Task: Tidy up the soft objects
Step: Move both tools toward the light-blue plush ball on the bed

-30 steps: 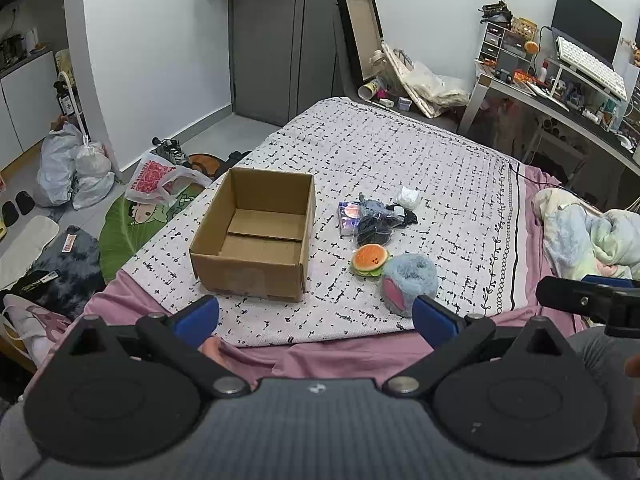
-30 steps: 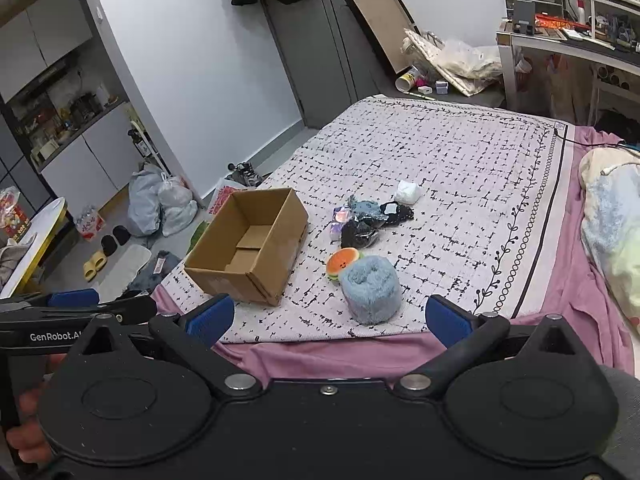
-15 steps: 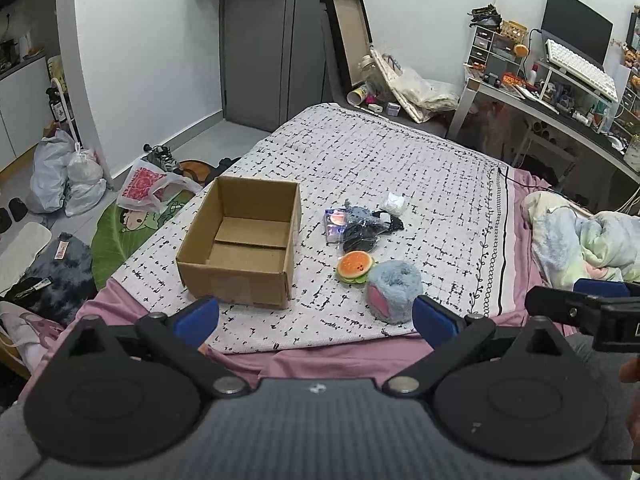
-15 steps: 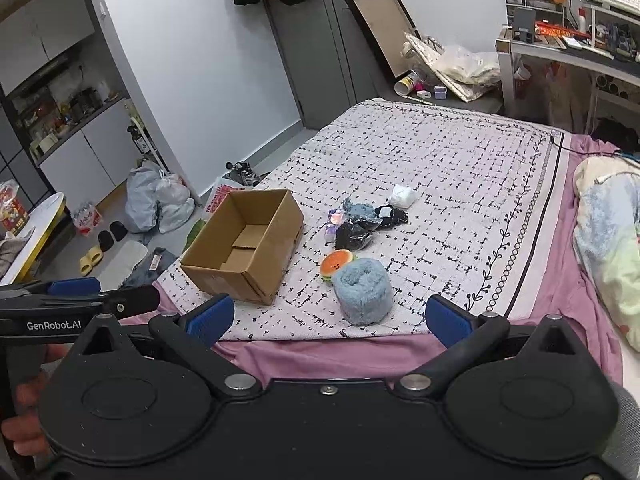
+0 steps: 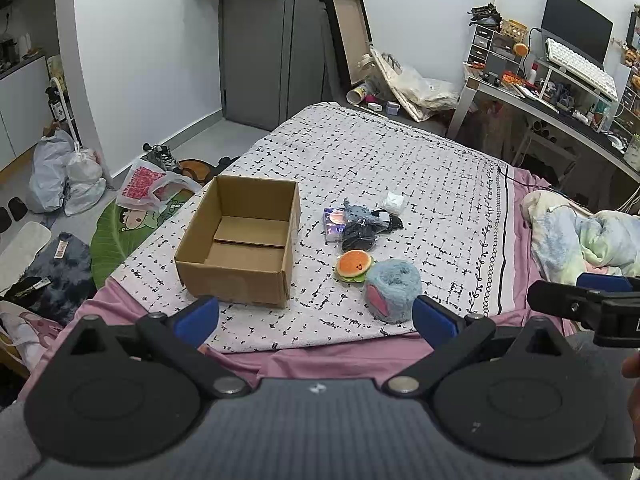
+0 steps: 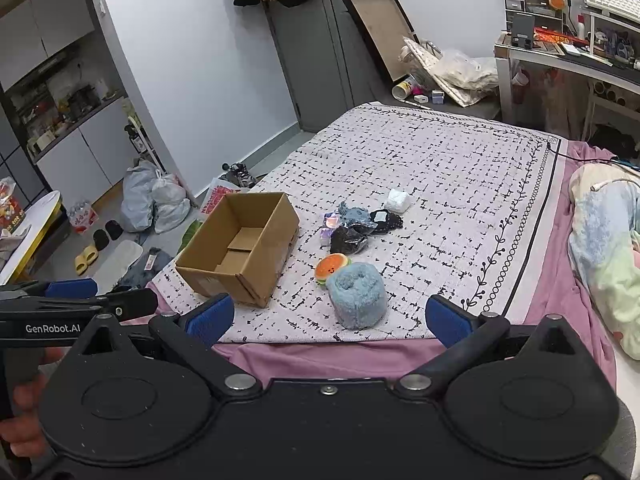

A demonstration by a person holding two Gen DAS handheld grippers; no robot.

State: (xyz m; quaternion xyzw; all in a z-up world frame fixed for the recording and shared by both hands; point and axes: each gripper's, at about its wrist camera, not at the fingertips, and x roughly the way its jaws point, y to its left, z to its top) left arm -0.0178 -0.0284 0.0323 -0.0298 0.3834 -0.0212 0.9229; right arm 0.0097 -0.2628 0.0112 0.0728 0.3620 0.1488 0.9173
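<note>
Both grippers are hovering off the near edge of the bed (image 5: pixel 400 152), neither touching anything. The left gripper (image 5: pixel 316 318) is holding its blue-padded jaws wide apart with nothing between them; in the right wrist view it is also showing at about 9 o'clock, with a hand (image 6: pixel 24 420) gripping its handle. The right gripper (image 6: pixel 330 318) is likewise standing wide open and empty — its tip is showing in the left wrist view at 3 o'clock. The open cardboard box (image 5: pixel 240 240) is sitting on the patterned bedspread at roughly 10 o'clock from the left gripper's centre line, flaps folded down inside, nothing in it. The soft objects are lying in a loose cluster just to the right of the box, apart from it. Nearest the grippers, the fluffy blue roll (image 5: pixel 394 290) is resting on its side at about 12 to 1 o'clock, a pink patch facing the left camera. Touching it at its 10 o'clock side, the orange smiling plush (image 5: pixel 354 266) is lying flat. Farther up the bed, the dark bundle (image 5: pixel 360 234) is sitting with a small purple packet (image 5: pixel 334 224) just beside it at 9 o'clock and a grey-blue plush (image 5: pixel 356 212) against its far edge. The small white item (image 5: pixel 392 202) is lying at the far end of the cluster — close to the black piece, contact unclear. A crumpled pastel blanket (image 5: pixel 588 236) is lying at 3 o'clock.
</note>
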